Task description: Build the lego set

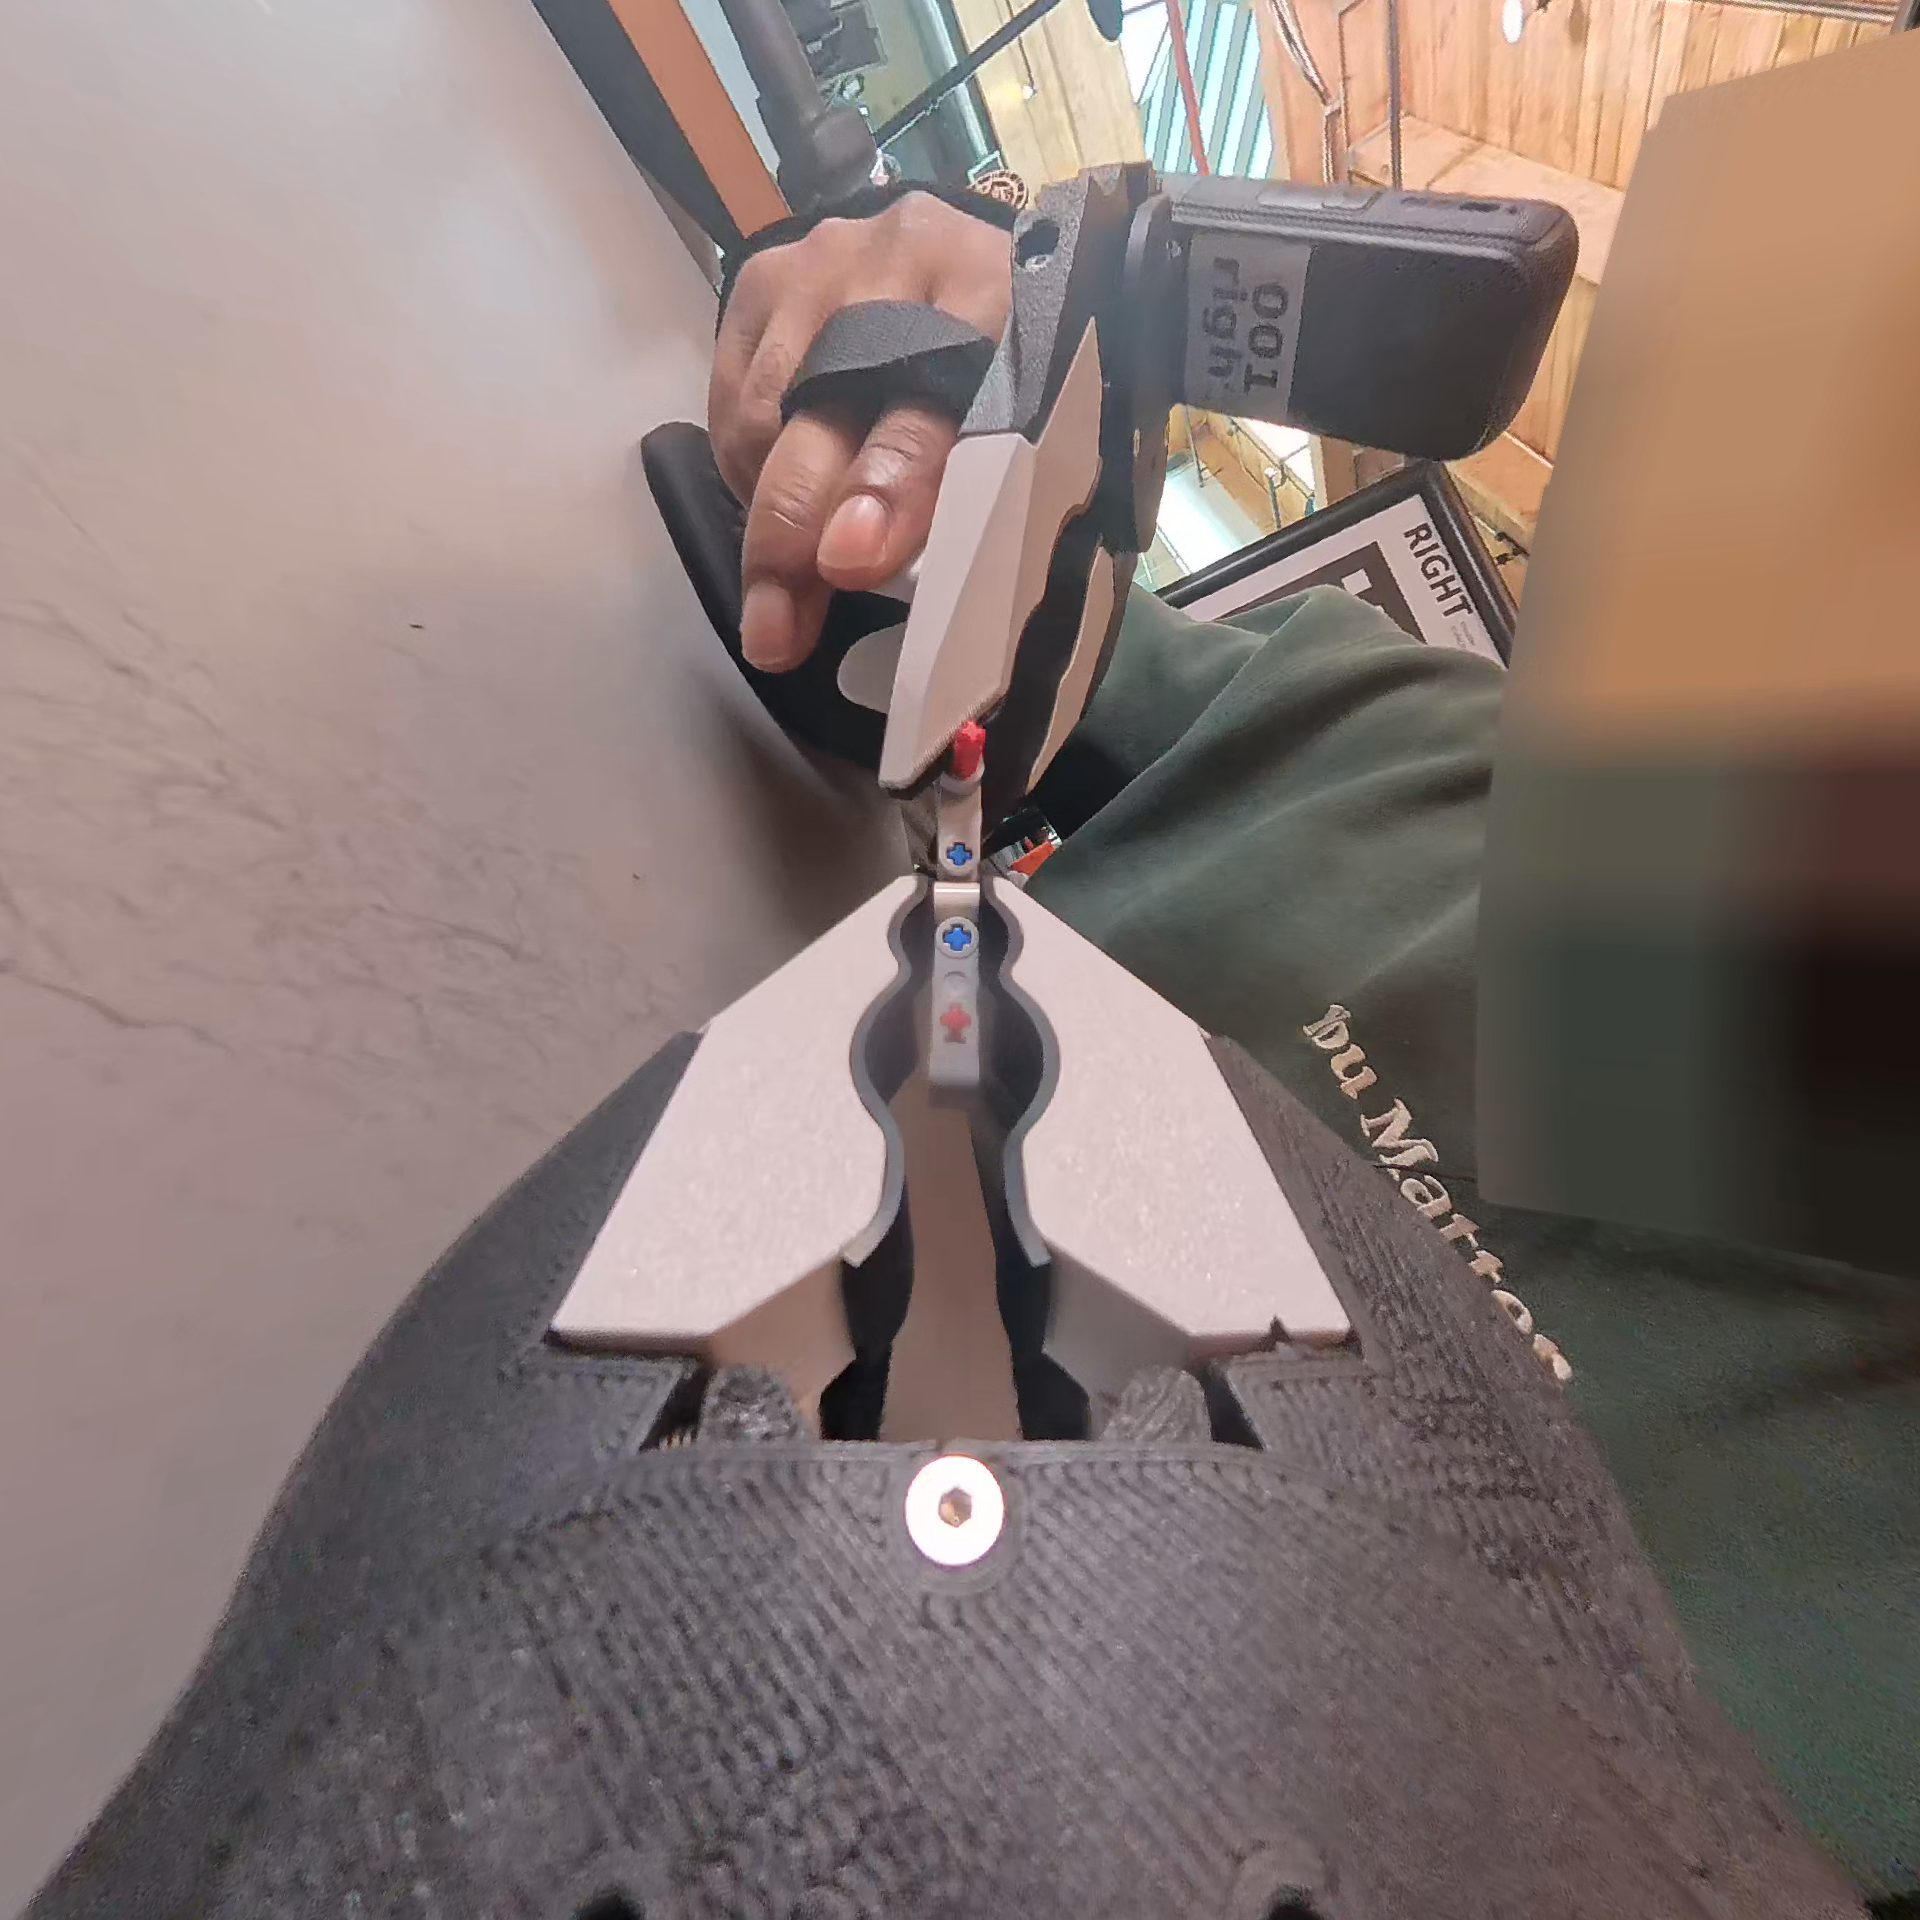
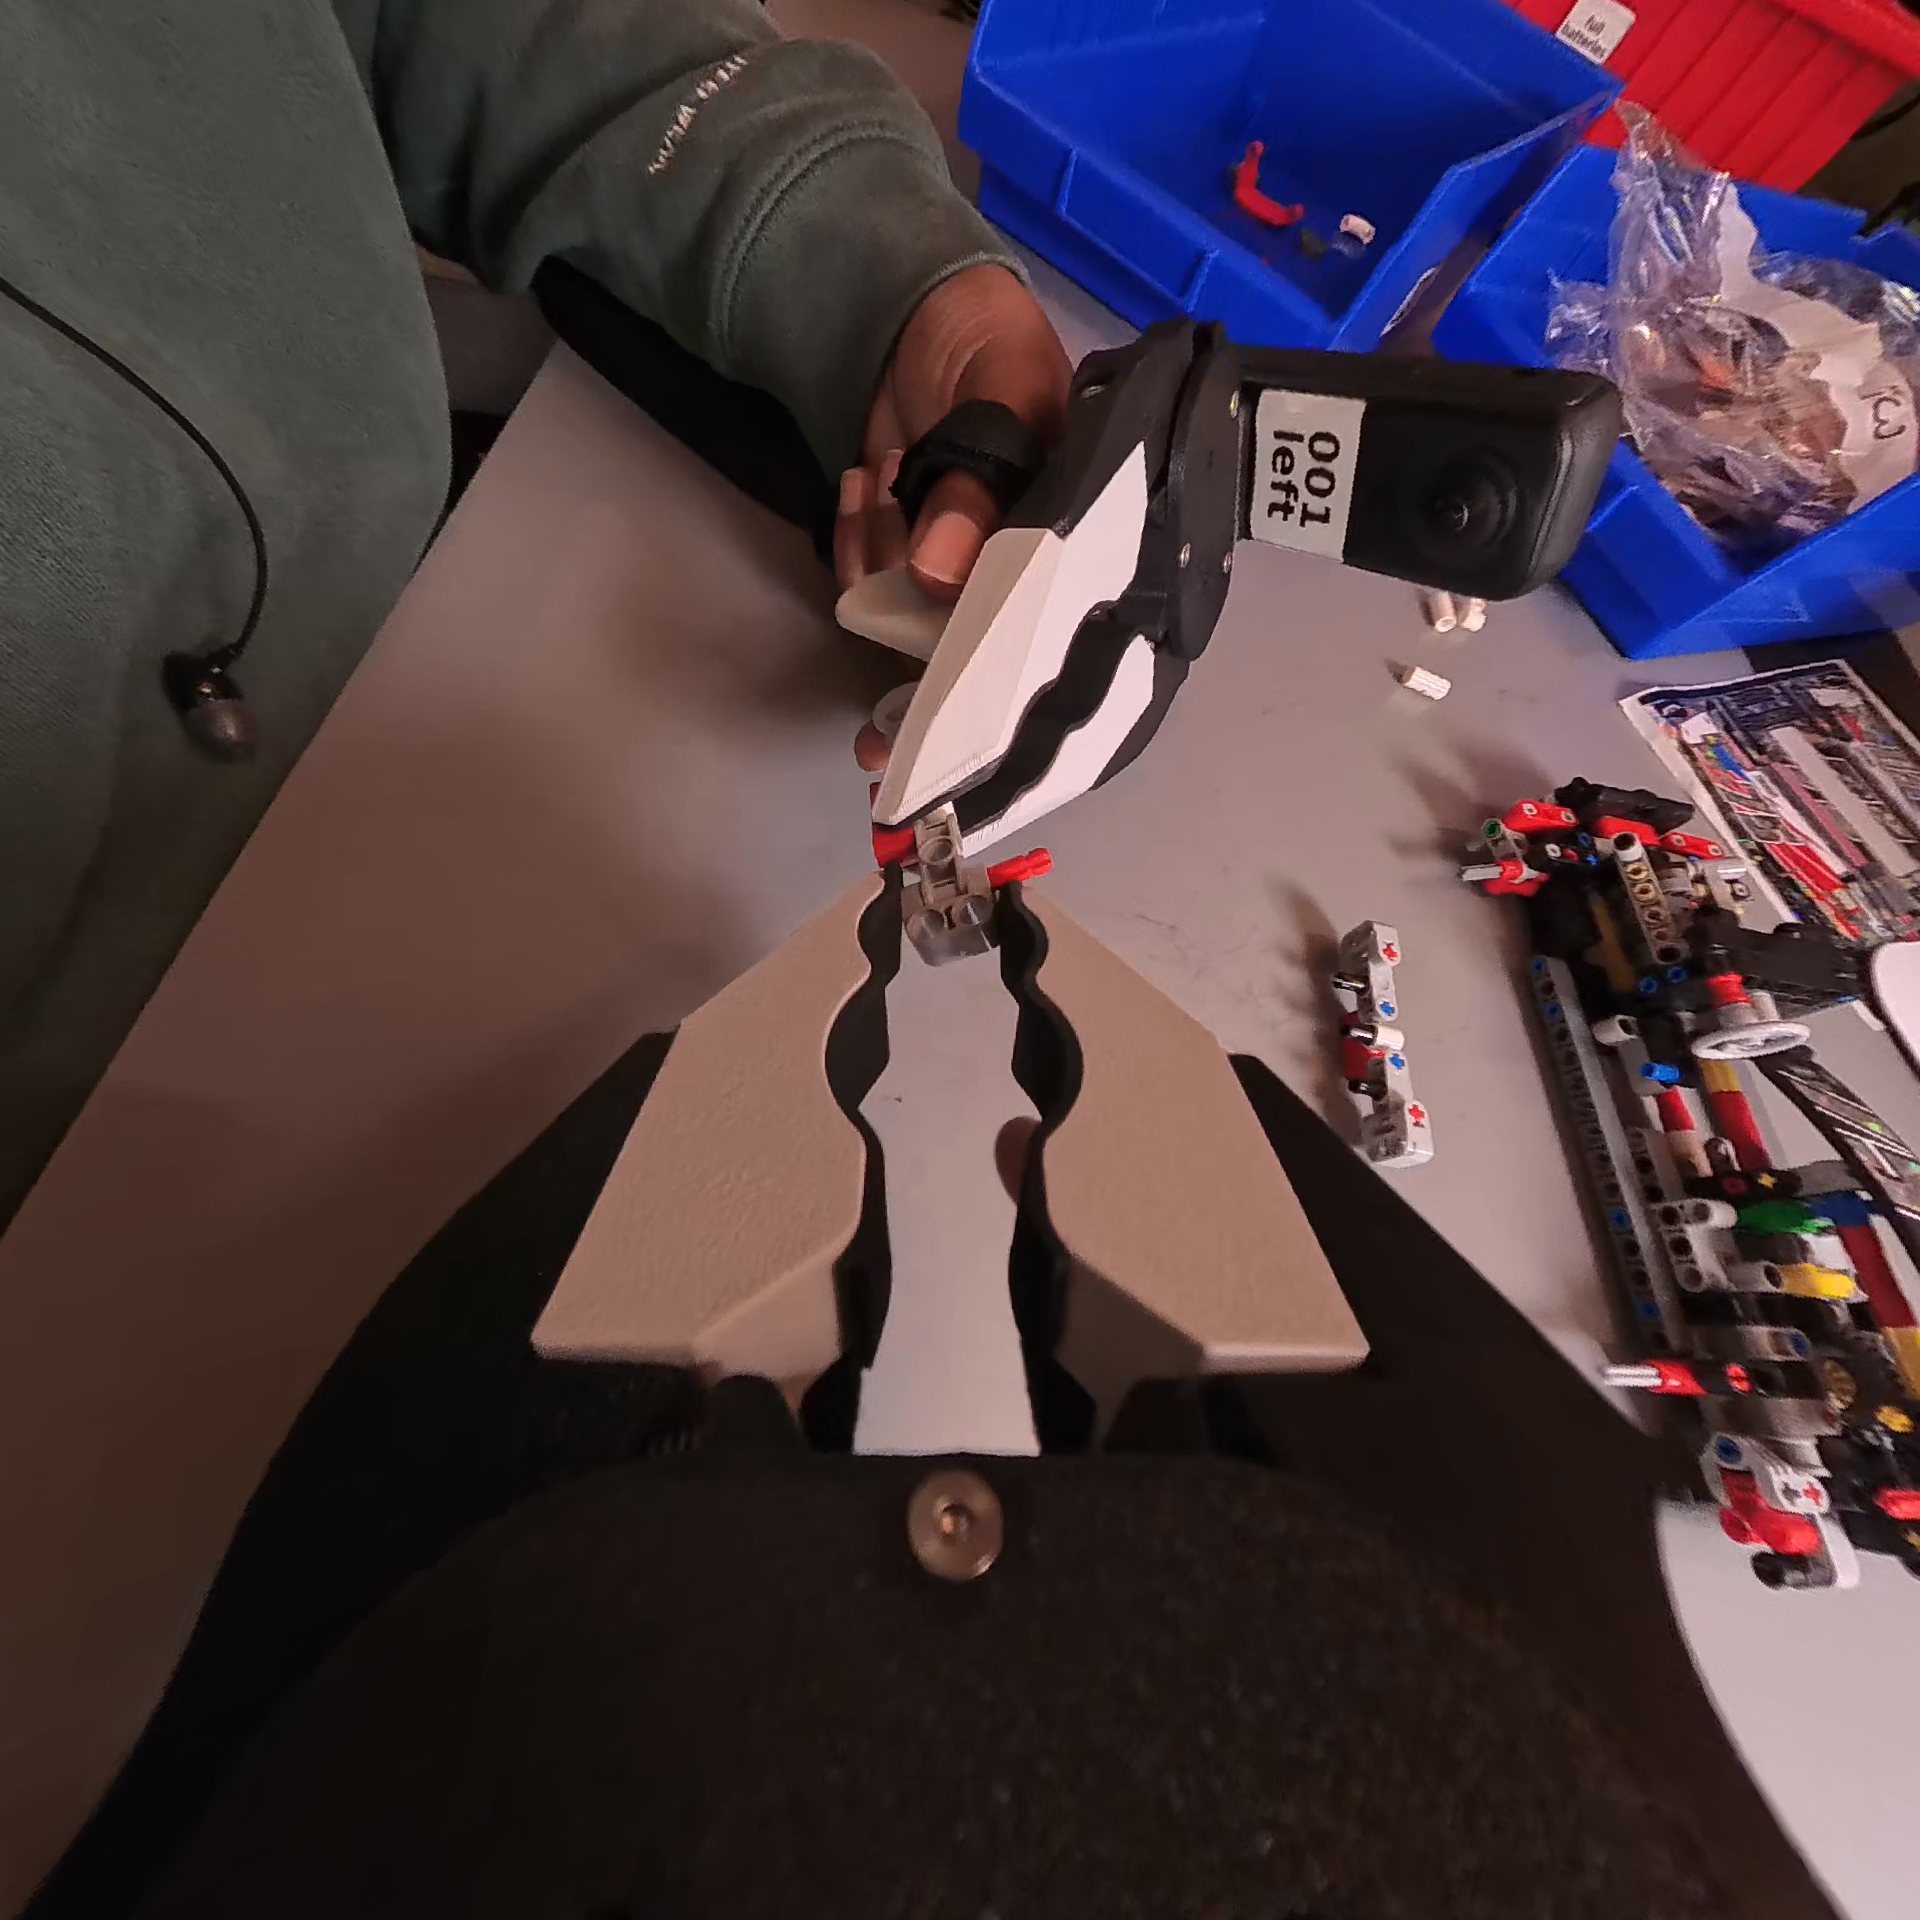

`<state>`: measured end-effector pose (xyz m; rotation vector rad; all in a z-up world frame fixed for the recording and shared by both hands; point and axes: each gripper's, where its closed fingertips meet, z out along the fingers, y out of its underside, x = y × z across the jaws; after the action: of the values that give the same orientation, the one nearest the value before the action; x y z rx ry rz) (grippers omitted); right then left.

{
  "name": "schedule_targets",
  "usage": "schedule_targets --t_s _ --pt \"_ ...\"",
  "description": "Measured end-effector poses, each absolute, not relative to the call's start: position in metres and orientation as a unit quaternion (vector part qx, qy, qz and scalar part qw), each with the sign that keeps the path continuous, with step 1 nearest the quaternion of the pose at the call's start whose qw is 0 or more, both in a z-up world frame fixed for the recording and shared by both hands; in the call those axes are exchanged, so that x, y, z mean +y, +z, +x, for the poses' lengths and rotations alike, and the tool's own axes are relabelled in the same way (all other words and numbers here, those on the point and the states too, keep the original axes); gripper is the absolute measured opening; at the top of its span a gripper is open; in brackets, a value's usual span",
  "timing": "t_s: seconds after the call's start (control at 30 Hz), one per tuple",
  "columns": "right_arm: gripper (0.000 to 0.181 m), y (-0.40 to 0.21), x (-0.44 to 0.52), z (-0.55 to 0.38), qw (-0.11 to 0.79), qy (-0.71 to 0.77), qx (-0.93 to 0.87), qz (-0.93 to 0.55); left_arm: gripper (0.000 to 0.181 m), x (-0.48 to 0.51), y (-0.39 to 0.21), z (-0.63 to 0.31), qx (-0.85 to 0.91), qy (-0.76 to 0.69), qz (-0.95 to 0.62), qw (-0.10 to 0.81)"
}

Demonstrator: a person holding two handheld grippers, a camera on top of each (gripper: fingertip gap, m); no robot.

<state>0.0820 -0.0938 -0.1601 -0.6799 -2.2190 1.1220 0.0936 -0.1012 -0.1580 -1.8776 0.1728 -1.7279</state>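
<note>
A small grey lego assembly is held between both grippers, in the air above the grey table. In the left wrist view my left gripper is shut on a grey beam with blue and red cross pins. My right gripper comes down from above and meets the beam's far end at a red pin. In the right wrist view my right gripper is shut on a grey connector with a red axle through it. The left gripper grips the piece just above it.
A partly built lego model lies at the right of the table, with a short grey subassembly beside it. An instruction booklet, loose white pieces, blue bins and a plastic bag sit behind. The person's green sweatshirt is at the left. Left and right tips are no more than a few centimetres apart.
</note>
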Motion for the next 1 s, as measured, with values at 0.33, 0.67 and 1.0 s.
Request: schedule_targets --t_s 0.33,0.67,1.0 --pt "0.047 -0.145 -0.094 0.087 0.296 0.434 -0.827 -0.200 0.005 -0.106 -0.153 0.097 0.077 -0.662 -0.690 0.283" --pt "0.027 -0.146 -0.108 0.089 0.295 0.457 -0.822 -0.170 0.005 -0.113 -0.150 0.103 0.093 -0.677 -0.680 0.266" --pt "0.017 -0.143 -0.108 0.087 0.296 0.463 -0.810 -0.204 0.005 -0.110 -0.145 0.099 0.066 -0.696 -0.662 0.271"
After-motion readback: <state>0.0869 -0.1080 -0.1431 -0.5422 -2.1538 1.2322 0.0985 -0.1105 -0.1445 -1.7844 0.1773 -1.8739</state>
